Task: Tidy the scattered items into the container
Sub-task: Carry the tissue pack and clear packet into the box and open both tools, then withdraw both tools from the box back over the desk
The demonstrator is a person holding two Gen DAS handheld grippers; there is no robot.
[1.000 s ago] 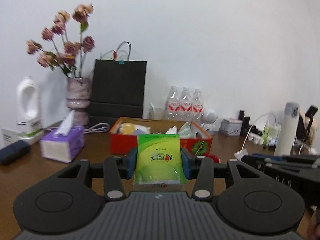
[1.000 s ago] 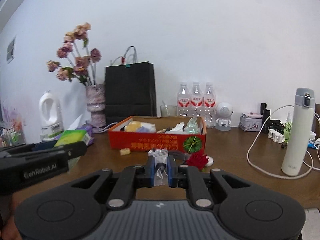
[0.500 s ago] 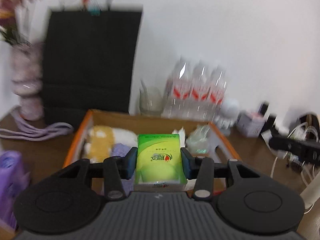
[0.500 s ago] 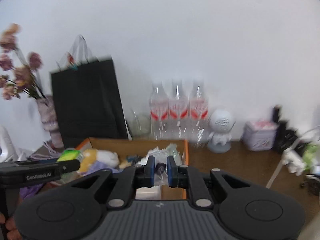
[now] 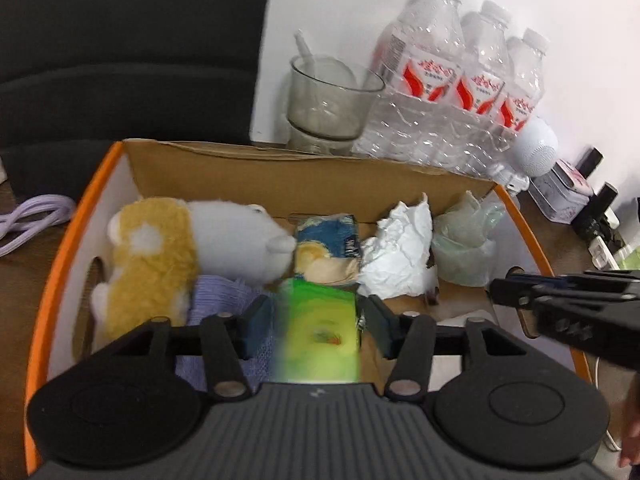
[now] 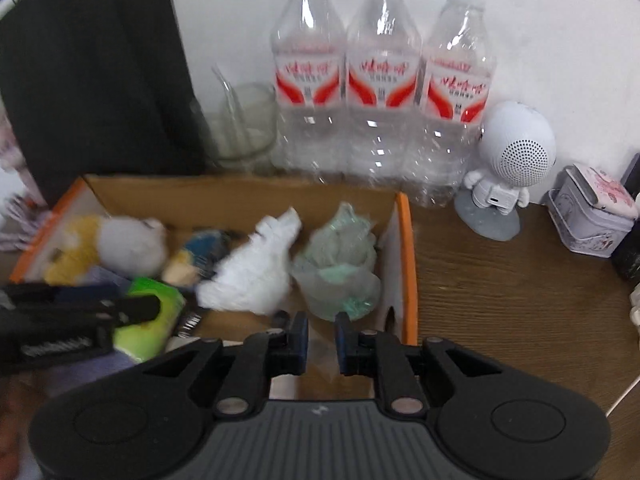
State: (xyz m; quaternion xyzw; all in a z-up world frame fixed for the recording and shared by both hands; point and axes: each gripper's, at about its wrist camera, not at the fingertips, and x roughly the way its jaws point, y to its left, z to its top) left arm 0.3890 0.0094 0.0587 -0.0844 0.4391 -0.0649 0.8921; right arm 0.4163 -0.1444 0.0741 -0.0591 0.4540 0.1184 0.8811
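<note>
A white wall and a brown wooden table [image 6: 500,280] set the scene, and both grippers are tipped down over the orange-rimmed cardboard box [image 5: 280,184] right now. On the left gripper [image 5: 316,320], the blue-padded fingers [image 5: 256,320] are spreading, jaws opening, and there's visible space on both sides of the green plastic tissue pack [image 5: 320,332], which sits blurred between them and over the box interior, no pad pressing on it. Over to the right gripper [image 6: 321,338]: its jaws are opening too, a narrow gap between the blue fingers [image 6: 300,336], and a small clear plastic bag [image 6: 320,354] shows faintly in that gap; whether the pads touch it, I can't tell. Just beyond the left fingers, inside the box, lies a yellow-and-white plush toy [image 5: 188,248] at the left, a lavender knitted cloth [image 5: 224,292] under it, a blue-and-cream packet [image 5: 328,248] in the middle, crumpled white paper [image 5: 400,256] and a crumpled pale-green translucent bag [image 5: 464,248] at the right. Behind the box stand a clear glass tumbler [image 5: 332,104] and three clear water bottles with red labels [image 6: 380,80], with a white round-headed robot-shaped speaker [image 6: 512,160] and a small printed tin [image 6: 592,212] off to the right, and a black paper bag [image 6: 92,72] at the left.
</note>
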